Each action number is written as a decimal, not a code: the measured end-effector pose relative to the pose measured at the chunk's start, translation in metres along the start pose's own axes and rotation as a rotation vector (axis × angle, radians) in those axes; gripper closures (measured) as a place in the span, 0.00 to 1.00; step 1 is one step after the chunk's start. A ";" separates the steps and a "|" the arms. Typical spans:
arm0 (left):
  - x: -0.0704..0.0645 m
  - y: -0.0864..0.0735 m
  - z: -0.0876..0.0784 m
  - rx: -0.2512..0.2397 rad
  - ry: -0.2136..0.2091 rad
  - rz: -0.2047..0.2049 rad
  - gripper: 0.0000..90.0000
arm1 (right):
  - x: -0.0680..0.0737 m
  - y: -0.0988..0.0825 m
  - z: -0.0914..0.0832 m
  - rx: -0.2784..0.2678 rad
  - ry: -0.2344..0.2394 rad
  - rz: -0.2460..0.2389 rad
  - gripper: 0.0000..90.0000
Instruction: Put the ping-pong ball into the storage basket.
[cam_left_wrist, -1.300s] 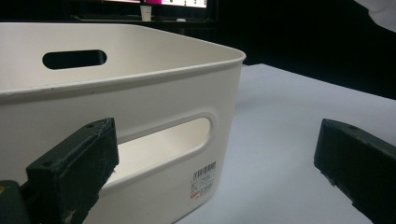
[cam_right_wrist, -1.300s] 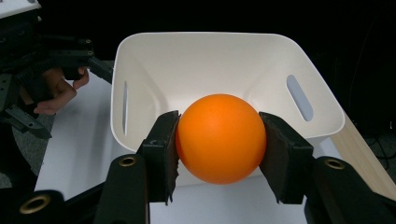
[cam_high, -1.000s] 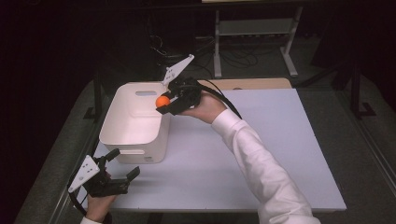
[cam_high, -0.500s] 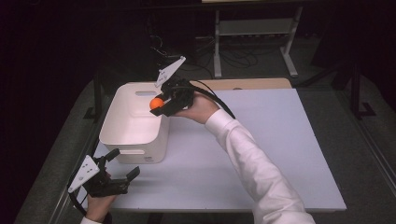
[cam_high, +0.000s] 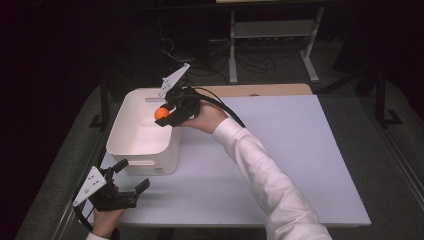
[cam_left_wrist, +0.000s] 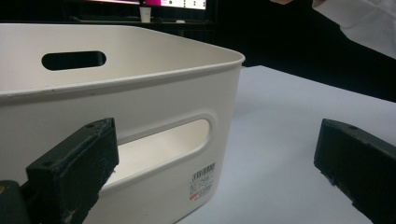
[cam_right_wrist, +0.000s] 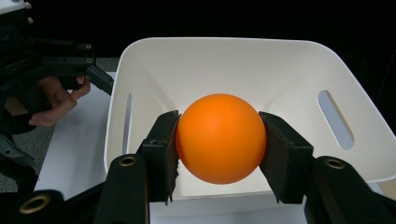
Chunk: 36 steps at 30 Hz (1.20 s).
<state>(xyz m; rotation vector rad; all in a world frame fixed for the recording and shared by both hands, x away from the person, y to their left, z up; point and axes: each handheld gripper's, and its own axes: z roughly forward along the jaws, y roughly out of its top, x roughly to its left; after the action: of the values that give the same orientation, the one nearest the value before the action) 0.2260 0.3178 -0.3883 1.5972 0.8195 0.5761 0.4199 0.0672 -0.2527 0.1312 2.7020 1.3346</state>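
At the near left corner of the white bench (cam_high: 280, 165), the left gripper (cam_high: 131, 181) rests low in a hand, its two black jaws spread wide apart with nothing between them; in the left gripper view they frame the near wall of the cream plastic rectangular bin with slotted handles (cam_left_wrist: 154, 88), which stands just ahead of them, not touched, with a small barcode label (cam_left_wrist: 202, 179) on that wall near its lower corner. Beyond the left gripper, over the far right part of the bin (cam_high: 142, 132), the right gripper (cam_high: 163, 114) hangs at the end of a white-sleeved arm (cam_high: 260, 170), its grey three-cornered plate tilted up behind it and its cable looping back over the wrist. Between its jaws sits the smooth orange ball (cam_right_wrist: 220, 137), clamped on both sides by the black pads (cam_right_wrist: 164, 149), held above the bin's open, pale interior and clear of its floor and walls. In the high view the ball (cam_high: 160, 113) shows just inside the bin's right rim. Past the right gripper, in its own view, the left gripper (cam_right_wrist: 70, 65) lies beyond the bin's far wall.
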 end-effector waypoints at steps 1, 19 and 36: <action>0.000 0.000 0.000 0.002 0.000 0.002 0.00 | 0.000 0.000 0.002 0.000 0.002 -0.001 0.55; 0.001 0.000 -0.001 0.013 0.001 0.005 0.00 | 0.004 0.001 0.031 0.025 0.041 -0.018 0.55; 0.000 0.000 0.000 0.006 -0.004 -0.003 0.00 | -0.006 -0.009 0.037 0.069 0.028 0.080 0.12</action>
<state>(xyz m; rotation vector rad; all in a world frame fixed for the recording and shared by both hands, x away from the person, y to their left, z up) 0.2264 0.3181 -0.3882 1.6019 0.8211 0.5687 0.4315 0.0902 -0.2819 0.2317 2.7946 1.2738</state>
